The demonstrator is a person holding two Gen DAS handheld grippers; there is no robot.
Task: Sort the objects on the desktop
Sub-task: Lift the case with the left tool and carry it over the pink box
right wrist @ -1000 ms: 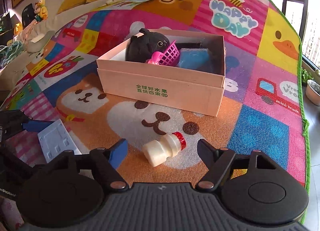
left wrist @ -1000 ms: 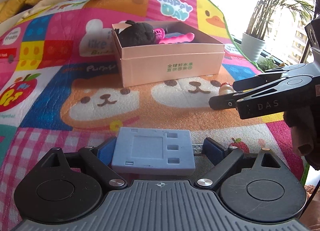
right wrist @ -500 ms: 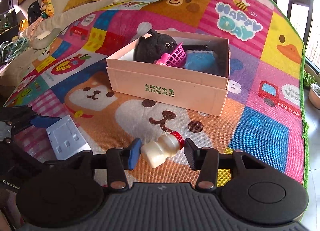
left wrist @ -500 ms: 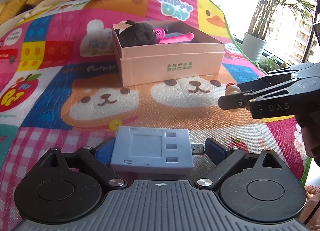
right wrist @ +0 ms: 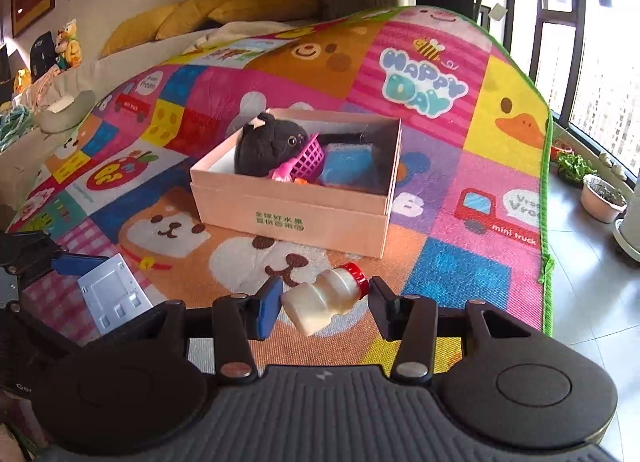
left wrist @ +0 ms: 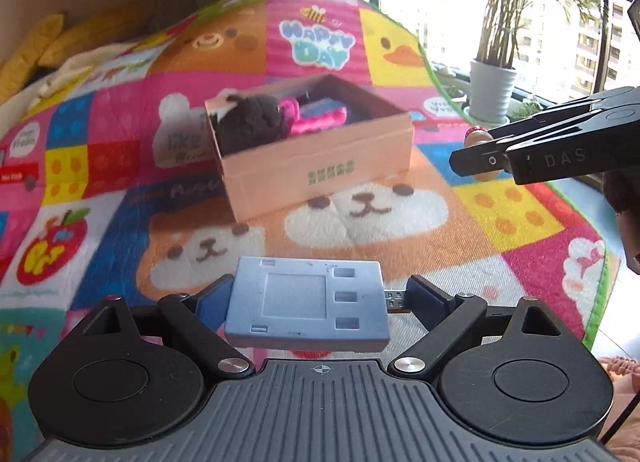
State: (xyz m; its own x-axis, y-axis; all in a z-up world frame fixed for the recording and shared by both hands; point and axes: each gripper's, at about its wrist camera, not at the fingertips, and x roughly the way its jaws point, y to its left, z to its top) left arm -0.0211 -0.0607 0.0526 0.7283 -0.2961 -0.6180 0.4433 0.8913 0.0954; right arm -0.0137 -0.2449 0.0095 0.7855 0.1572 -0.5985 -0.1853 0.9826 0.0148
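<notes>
Both views are lit by strong daylight from the windows [left wrist: 440, 2] ahead of and to the right of the fingers, where the panes are blown out to white glare in the left wrist view. The pink box [left wrist: 316, 150] ahead of the left fingers [left wrist: 430, 296] is smeared by motion blur, while in the right wrist view it is rendered sharply and its inner walls are shaded. Heavy fisheye bending is seen at the edges, where the play mat [right wrist: 500, 134] is curved into a dome.
</notes>
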